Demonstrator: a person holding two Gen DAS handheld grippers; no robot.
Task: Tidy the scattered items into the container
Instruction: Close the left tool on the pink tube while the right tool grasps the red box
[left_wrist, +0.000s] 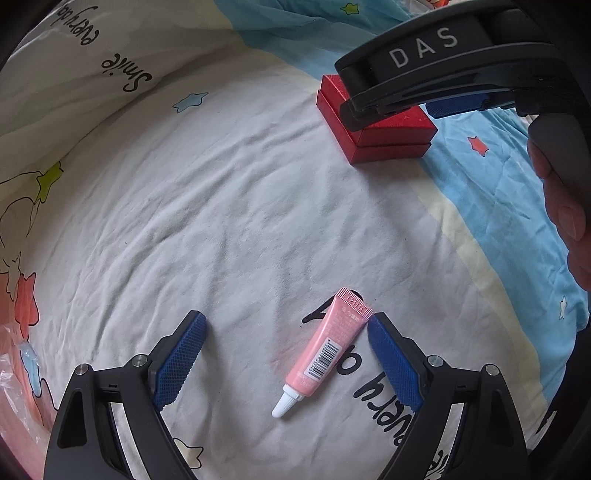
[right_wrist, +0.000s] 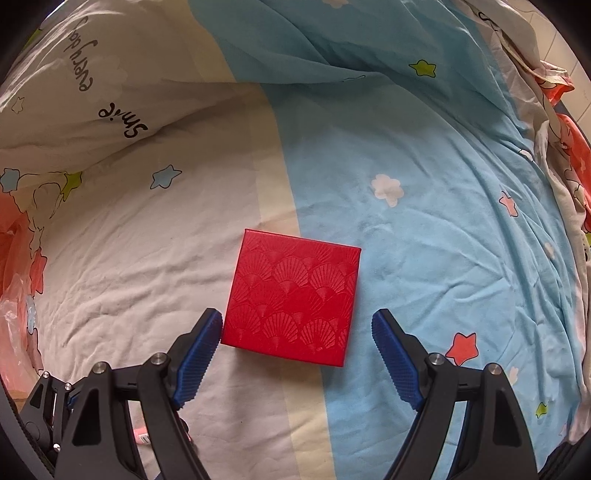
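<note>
A pink tube (left_wrist: 325, 347) with a white cap and a barcode lies on the bedsheet between the fingers of my left gripper (left_wrist: 286, 323), close to the right finger (left_wrist: 391, 358). The left gripper is open and empty. A closed red box (right_wrist: 291, 295) with a shell pattern lies on the sheet between the fingers of my right gripper (right_wrist: 297, 321), which is open. The box's left edge is next to the left finger (right_wrist: 199, 354). In the left wrist view the red box (left_wrist: 373, 140) sits at the upper right with the right gripper (left_wrist: 417, 107) over it.
A patterned white and blue bedsheet (left_wrist: 221, 206) covers the whole surface, bunched into folds at the far side (right_wrist: 332, 55). A crinkled clear plastic bag (left_wrist: 11, 373) lies at the left edge. A small bit of the pink tube (right_wrist: 142, 437) shows behind the right gripper's left finger.
</note>
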